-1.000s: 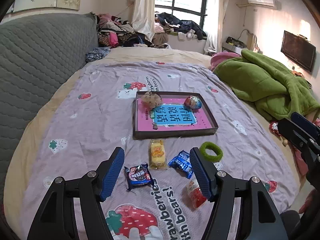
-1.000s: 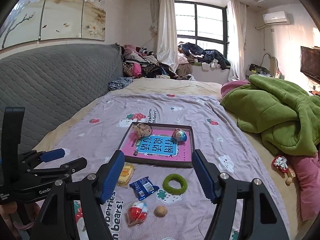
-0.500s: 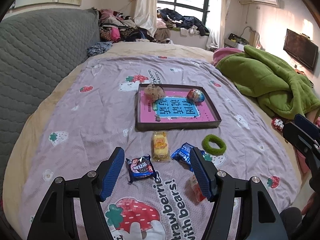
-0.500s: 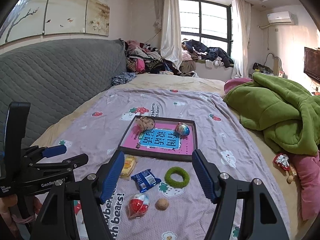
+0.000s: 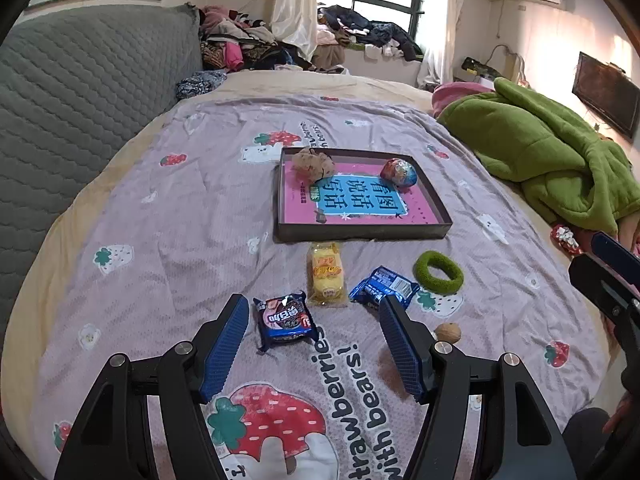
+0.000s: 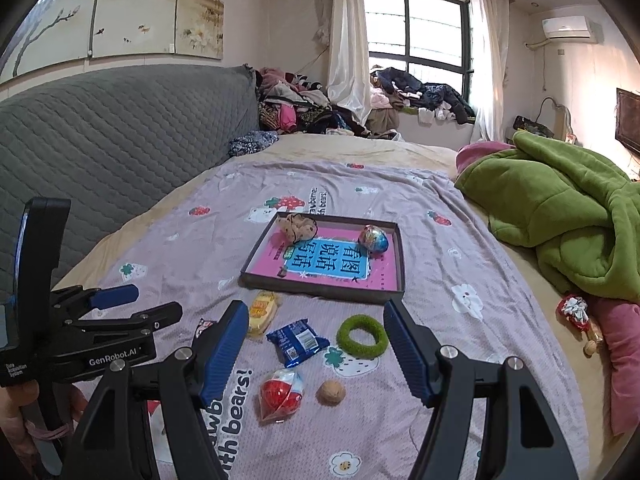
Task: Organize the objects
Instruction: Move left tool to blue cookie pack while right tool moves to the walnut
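Observation:
A shallow dark tray (image 5: pixel 362 233) (image 6: pixel 320 286) with a pink bottom lies on the bed; in it are a brown scrunchie (image 5: pixel 313 163) and a foil egg (image 5: pixel 399 172). In front of it lie a yellow snack pack (image 5: pixel 326 273), a blue wafer pack (image 5: pixel 383 287), a dark cookie pack (image 5: pixel 285 319), a green hair ring (image 5: pixel 438 267) (image 6: pixel 362 336), a walnut (image 6: pixel 331 391) and a red-white egg (image 6: pixel 281 394). My left gripper (image 5: pixel 312 350) is open above the cookie pack. My right gripper (image 6: pixel 314 354) is open above the blue pack.
A purple strawberry sheet (image 5: pixel 192 216) covers the bed. A grey quilted headboard (image 5: pixel 80 92) runs along the left. A green blanket (image 5: pixel 552 156) lies heaped at the right, with a small wrapped item (image 6: pixel 576 310) by a pink pillow. Clothes pile by the window.
Both grippers have drawn back and risen a little; the items sit slightly farther and the walnut has come into the left wrist view. Both stay open. Nothing on the bed moved.

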Demonstrator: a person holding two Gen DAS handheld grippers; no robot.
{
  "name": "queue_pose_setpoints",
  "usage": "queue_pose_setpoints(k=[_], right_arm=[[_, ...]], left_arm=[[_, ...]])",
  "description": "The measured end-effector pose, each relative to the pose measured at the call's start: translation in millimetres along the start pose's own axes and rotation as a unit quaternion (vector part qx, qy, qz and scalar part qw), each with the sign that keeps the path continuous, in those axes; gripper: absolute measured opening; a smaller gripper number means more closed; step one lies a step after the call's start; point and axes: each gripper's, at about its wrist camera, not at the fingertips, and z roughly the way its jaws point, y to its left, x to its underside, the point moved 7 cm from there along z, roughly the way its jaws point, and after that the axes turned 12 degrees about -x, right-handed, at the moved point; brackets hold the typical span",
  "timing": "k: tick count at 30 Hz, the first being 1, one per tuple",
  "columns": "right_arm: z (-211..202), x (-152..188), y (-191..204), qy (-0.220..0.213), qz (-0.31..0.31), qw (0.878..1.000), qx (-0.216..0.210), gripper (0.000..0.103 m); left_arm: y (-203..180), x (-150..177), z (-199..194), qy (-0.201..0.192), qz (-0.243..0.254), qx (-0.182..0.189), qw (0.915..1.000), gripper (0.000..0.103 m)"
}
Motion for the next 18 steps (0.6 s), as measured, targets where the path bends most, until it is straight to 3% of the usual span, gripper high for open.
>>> queue_pose_setpoints(k=[18], right_arm=[[26.5, 47.6, -14.0, 0.046, -0.011, 0.999, 0.004, 0.069]], left_arm=[[2.1, 35.5, 30.2, 0.026, 0.008, -0.005, 0.9996, 0.069]])
